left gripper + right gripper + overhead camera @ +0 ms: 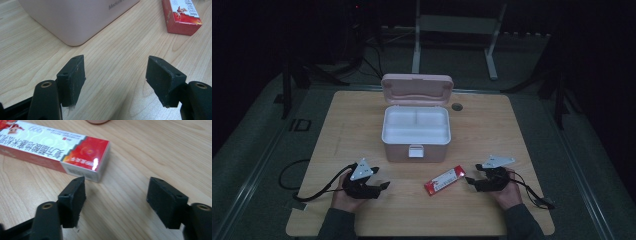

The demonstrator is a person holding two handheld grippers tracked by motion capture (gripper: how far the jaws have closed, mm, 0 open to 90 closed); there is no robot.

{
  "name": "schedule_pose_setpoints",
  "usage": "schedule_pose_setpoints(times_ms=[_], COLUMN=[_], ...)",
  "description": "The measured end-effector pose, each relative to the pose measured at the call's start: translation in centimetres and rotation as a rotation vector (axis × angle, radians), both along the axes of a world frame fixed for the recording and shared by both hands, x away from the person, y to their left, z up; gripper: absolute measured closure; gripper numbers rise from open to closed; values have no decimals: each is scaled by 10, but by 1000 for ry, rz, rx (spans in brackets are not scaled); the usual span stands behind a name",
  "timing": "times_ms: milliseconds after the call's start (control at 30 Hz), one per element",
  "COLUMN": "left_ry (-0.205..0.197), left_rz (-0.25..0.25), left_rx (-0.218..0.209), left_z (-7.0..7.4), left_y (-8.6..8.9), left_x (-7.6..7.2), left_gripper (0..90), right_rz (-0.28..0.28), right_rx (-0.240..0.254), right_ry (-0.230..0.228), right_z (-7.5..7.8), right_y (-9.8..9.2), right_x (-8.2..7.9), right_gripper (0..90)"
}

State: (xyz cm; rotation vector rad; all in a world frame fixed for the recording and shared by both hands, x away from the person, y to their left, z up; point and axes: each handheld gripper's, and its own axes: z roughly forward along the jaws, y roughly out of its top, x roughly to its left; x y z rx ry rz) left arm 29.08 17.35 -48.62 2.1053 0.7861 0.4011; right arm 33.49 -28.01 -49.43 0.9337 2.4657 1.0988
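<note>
The pink box [416, 131] stands open on the surface [352, 125], and its tray looks empty. The red carton [444, 180] lies in front of it, untouched. Both the left gripper [382, 186] and the right gripper [470, 180] have their fingers wide, holding nothing, so probably nothing is packed yet.

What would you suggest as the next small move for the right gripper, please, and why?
Probably ease the right gripper forward and slightly toward the red box so its open jaws straddle the near end. The box lies flat on the table, just ahead and untouched, and the pink case stands open.
</note>
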Motion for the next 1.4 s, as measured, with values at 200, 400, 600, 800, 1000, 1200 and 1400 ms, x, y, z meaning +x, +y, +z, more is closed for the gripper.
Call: schedule_pose_setpoints(times_ms=[200,400,600,800,1000,1200,1400], left_ry=[2,2,2,3,2,3,5], left_rz=[-2,-3,-5,-12,-14,-16,-17], left_rx=[3,0,-1,-1,-3,-3,-1], left_z=[0,0,0,0,0,0,0], left_y=[0,0,0,0,0,-1,-2], left_x=[0,0,-1,-1,-1,-1,-1], left_gripper=[318,318,318,318,318,318,318], right_rz=[13,112,229,367,454,421,367], right_rx=[32,6,-33,-106,-183,-198,-187], right_ry=[-41,-82,-92,-105,-49,-34,-24], right_z=[17,41,50,51,26,18,19], right_y=[-4,12,39,80,106,108,105], right_x=[-9,-17,-19,-18,-2,5,12], right_gripper=[346,346,337,263,220,361,440])
